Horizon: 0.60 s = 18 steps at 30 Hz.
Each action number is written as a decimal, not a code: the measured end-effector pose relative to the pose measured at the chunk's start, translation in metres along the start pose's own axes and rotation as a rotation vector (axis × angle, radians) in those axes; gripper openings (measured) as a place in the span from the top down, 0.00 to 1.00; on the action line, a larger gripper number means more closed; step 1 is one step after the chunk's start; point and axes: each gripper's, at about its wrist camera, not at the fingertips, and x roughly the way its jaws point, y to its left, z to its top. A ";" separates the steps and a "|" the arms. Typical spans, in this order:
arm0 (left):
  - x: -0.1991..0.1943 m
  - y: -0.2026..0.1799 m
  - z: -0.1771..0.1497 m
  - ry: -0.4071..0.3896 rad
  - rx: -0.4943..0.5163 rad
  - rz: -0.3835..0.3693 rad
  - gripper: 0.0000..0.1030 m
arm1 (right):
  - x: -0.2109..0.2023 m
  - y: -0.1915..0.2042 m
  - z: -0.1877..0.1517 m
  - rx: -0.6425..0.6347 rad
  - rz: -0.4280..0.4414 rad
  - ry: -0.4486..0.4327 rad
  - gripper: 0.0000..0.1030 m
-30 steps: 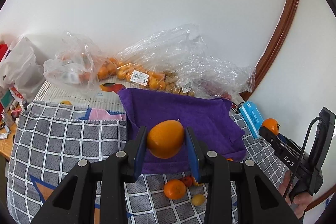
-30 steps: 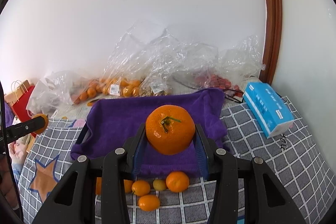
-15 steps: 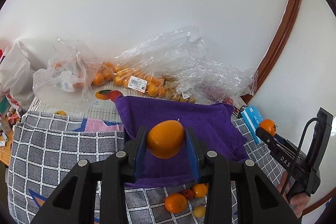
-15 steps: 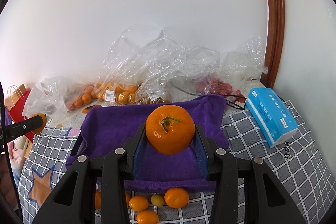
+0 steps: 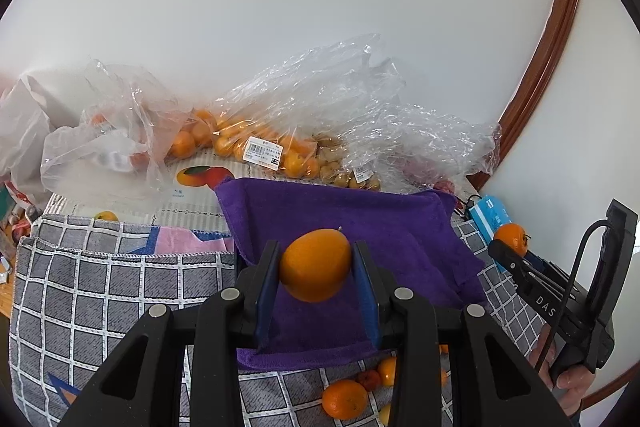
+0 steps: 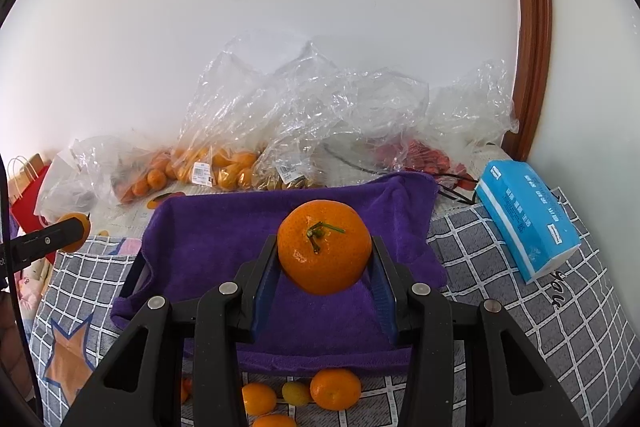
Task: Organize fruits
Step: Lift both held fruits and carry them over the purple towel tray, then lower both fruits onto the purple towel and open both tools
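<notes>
My left gripper [image 5: 316,267] is shut on a smooth orange fruit [image 5: 316,265], held above the near part of a purple towel [image 5: 360,215] draped over a box. My right gripper [image 6: 324,259] is shut on a larger tangerine with a green stem [image 6: 324,253], also above the purple towel [image 6: 224,227]. Each gripper shows in the other's view: the right one with its tangerine [image 5: 510,237] at the right edge, the left one with its fruit [image 6: 74,225] at the left edge. Several loose small oranges [image 6: 335,389] lie on the checked cloth in front of the towel.
Clear plastic bags of oranges [image 5: 256,143] and other fruit [image 6: 416,153] lie against the white wall behind the towel. A blue tissue pack [image 6: 528,215] rests on the grey checked cloth [image 5: 92,287] at the right. White bags [image 5: 24,135] crowd the far left.
Both grippers have moved forward toward the towel and wall with their fruit still gripped. The loose oranges on the cloth have slid lower in both views.
</notes>
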 end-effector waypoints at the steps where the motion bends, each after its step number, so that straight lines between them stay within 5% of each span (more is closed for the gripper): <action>1: 0.002 0.000 0.000 0.002 0.001 0.001 0.67 | 0.002 -0.001 0.000 0.003 -0.002 0.001 0.58; 18: 0.041 0.000 0.008 0.048 0.011 0.007 0.67 | 0.038 -0.006 0.003 0.002 -0.020 0.023 0.58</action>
